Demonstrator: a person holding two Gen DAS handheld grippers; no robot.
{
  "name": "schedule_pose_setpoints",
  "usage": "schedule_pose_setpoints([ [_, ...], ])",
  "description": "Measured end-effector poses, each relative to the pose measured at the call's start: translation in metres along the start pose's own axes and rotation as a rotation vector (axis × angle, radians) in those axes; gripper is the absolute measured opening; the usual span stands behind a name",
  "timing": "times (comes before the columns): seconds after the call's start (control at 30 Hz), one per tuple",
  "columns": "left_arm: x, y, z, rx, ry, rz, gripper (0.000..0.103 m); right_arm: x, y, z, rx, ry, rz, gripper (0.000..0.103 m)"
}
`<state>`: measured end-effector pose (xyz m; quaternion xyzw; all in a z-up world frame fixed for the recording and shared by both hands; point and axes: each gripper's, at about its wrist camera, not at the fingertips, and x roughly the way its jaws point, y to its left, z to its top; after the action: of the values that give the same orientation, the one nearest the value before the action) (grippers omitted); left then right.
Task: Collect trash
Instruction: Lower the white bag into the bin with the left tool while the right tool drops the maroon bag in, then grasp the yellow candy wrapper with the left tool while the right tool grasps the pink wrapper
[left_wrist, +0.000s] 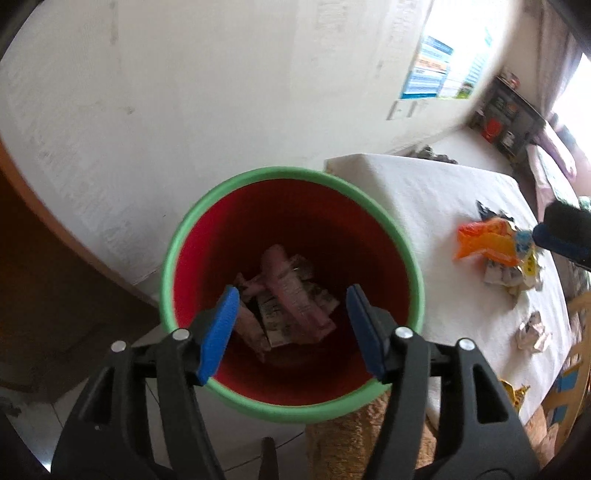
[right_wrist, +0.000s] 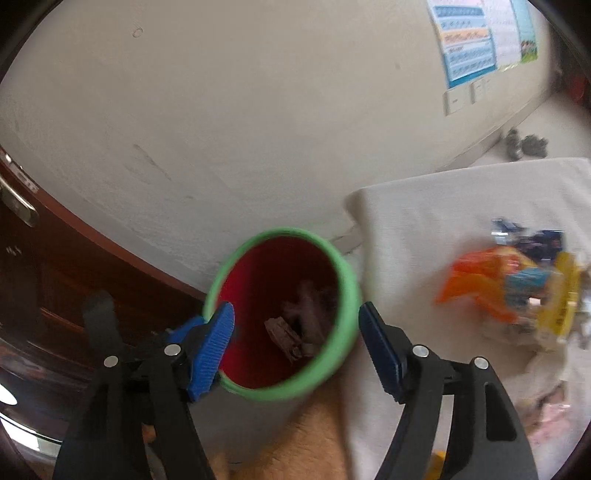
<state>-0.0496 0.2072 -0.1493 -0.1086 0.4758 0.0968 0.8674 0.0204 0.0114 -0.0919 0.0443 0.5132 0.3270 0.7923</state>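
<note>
Red bin (left_wrist: 291, 295): several wrappers (left_wrist: 288, 299) already inside. Right of bin, on white table (left_wrist: 424, 192): orange packet (left_wrist: 487, 243) and crumpled papers (left_wrist: 532, 332) left. Left gripper (left_wrist: 291, 328) spread, empty; right gripper (right_wrist: 295, 347) spread, empty.

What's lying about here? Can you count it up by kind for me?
Red plastic bin with a green rim, trash inside: 1
Handheld grippers with blue pads, both open and empty: 2, left gripper, right gripper
Orange plastic wrapper on the white tablecloth: 1
Crumpled whitish wrappers on the cloth: 2
Total: 6
</note>
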Motion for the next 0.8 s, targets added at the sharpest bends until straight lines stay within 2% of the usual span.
schedule_pose_setpoints([
  [0.13, 0.004, -0.023, 0.004, 0.054, 0.011, -0.036, 0.061, -0.025, -0.046, -0.022, 0.051, -0.022, -0.111, 0.072],
  [0.23, 0.006, -0.036, 0.005, 0.078, 0.021, -0.059, 0.062, -0.044, -0.090, -0.045, 0.118, -0.030, -0.232, 0.077],
  [0.27, 0.007, -0.040, 0.005, 0.085, 0.024, -0.065, 0.062, -0.050, -0.109, -0.055, 0.144, -0.027, -0.291, 0.078],
  [0.37, 0.006, -0.060, 0.002, 0.123, 0.036, -0.105, 0.064, -0.055, -0.149, -0.079, 0.201, 0.011, -0.394, 0.079],
  [0.53, 0.004, -0.117, -0.014, 0.292, 0.075, -0.219, 0.071, -0.049, -0.199, -0.114, 0.313, 0.080, -0.419, 0.079],
  [0.67, -0.001, -0.164, -0.034, 0.436, 0.129, -0.321, 0.078, -0.028, -0.212, -0.125, 0.302, 0.133, -0.414, 0.083],
  [0.8, -0.004, -0.209, -0.064, 0.621, 0.206, -0.395, 0.080, -0.018, -0.216, -0.136, 0.303, 0.154, -0.400, 0.079],
])
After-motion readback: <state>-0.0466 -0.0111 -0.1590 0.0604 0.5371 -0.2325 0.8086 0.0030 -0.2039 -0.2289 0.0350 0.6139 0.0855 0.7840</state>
